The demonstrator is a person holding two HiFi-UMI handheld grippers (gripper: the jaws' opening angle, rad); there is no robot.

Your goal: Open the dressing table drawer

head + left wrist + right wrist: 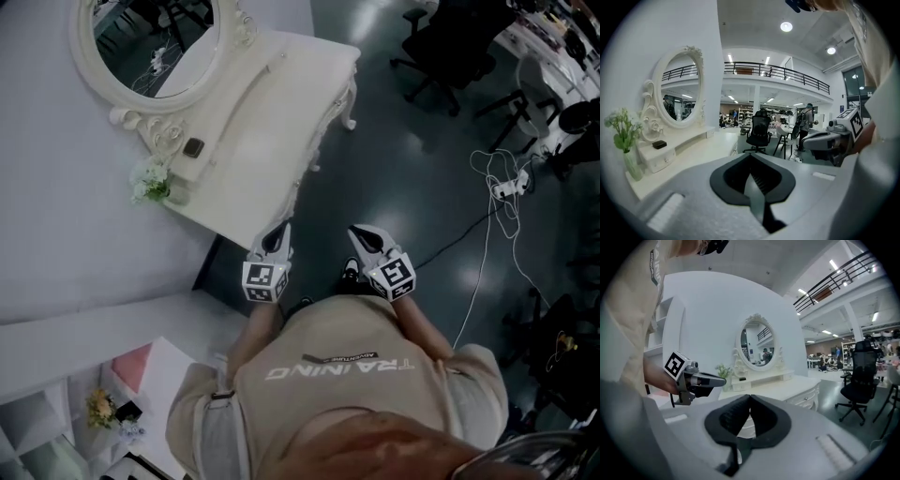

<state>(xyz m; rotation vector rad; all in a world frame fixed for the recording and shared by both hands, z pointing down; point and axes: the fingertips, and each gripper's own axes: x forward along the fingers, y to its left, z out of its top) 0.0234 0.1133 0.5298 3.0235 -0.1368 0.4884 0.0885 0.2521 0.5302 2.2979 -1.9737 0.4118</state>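
Note:
The white dressing table (272, 122) stands against the wall under an oval mirror (155, 37). In the right gripper view its front drawer (806, 399) shows a small knob. My left gripper (278, 234) hovers just off the table's near front corner, jaws shut and empty. My right gripper (361, 236) is beside it over the dark floor, also shut with nothing held. In their own views, the left gripper (751, 157) looks along the tabletop and the right gripper (750, 397) faces the table front. Neither touches the table.
A vase of white flowers (150, 180) and a small dark box (193, 147) sit on the table's raised shelf with small drawers (660, 158). Cables and a power strip (506, 187) lie on the floor to the right. Office chairs (441, 47) stand beyond. A low shelf unit (56, 412) is at lower left.

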